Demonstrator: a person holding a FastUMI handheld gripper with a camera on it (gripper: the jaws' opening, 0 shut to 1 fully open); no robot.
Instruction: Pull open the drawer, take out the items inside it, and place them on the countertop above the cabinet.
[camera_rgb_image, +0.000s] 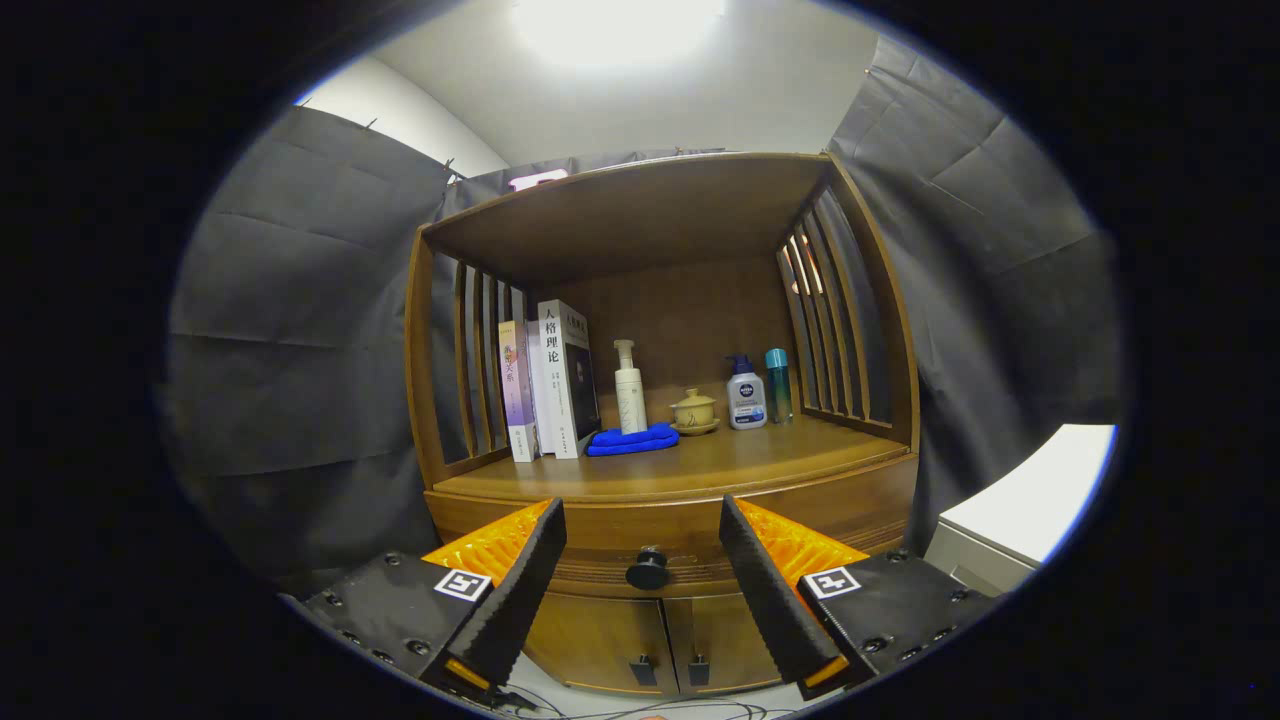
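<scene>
the gripper (643, 520), fingers spread apart and holding nothing, frames the drawer knob (647, 569) low in the frame's centre; ease straight in, clamp it squarely, then pull level.

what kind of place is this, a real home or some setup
Likely a staged recording booth, not a real home: dark cloth walls hang around a lone wooden cabinet dressed with books and toiletry bottles. The open gripper faces its drawer knob.
</scene>
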